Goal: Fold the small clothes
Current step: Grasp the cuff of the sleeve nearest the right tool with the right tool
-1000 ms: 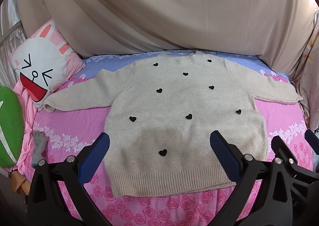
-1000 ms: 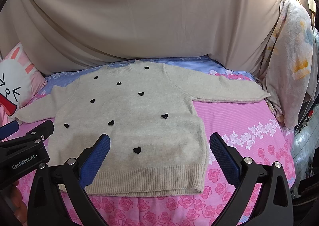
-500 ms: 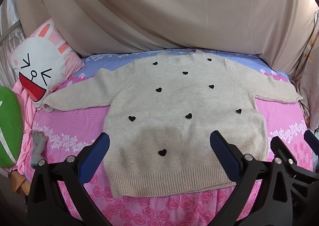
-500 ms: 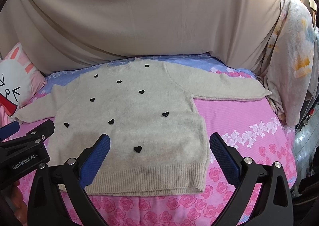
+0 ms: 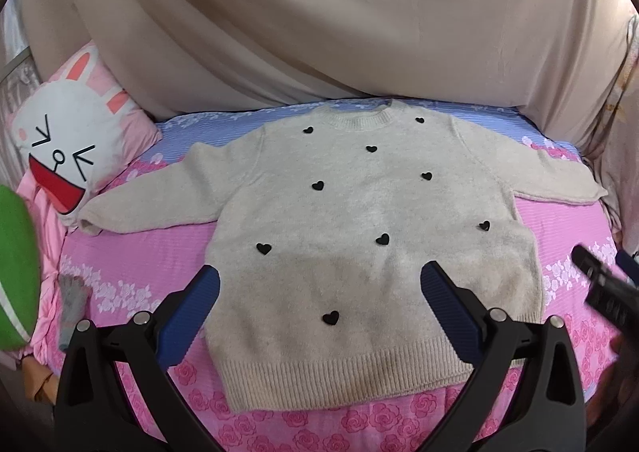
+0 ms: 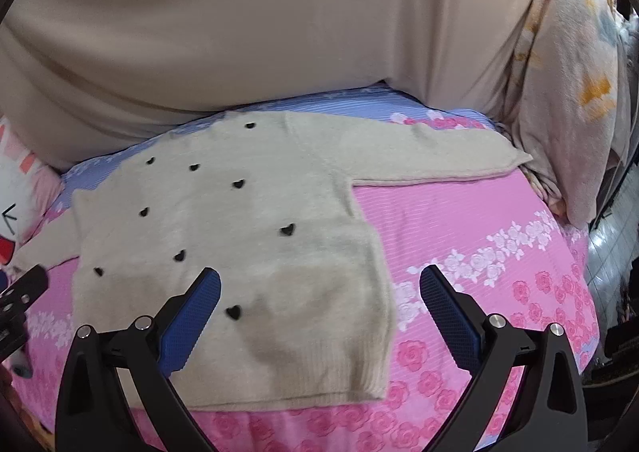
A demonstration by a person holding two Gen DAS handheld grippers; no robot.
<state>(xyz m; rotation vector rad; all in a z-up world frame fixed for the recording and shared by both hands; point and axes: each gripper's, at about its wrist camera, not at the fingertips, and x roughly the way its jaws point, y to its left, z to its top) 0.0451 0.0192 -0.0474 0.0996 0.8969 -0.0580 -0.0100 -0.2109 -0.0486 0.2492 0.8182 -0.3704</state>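
pink bedsheet [image 5: 131, 252] | sweater [image 5: 359, 236] flat | bunny pillow [image 5: 68, 140] whole only left view

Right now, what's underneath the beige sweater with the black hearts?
The sweater lies flat on a pink rose-print bedsheet, which turns blue-striped near the collar. Whatever is directly beneath the sweater's body is covered and cannot be seen.

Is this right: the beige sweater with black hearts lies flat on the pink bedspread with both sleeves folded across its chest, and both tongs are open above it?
Not quite. The sweater has both sleeves spread out to the sides, not folded across the chest; the left wrist view shows this. It does lie flat on the pink bedspread, with the left tongs and right tongs open.
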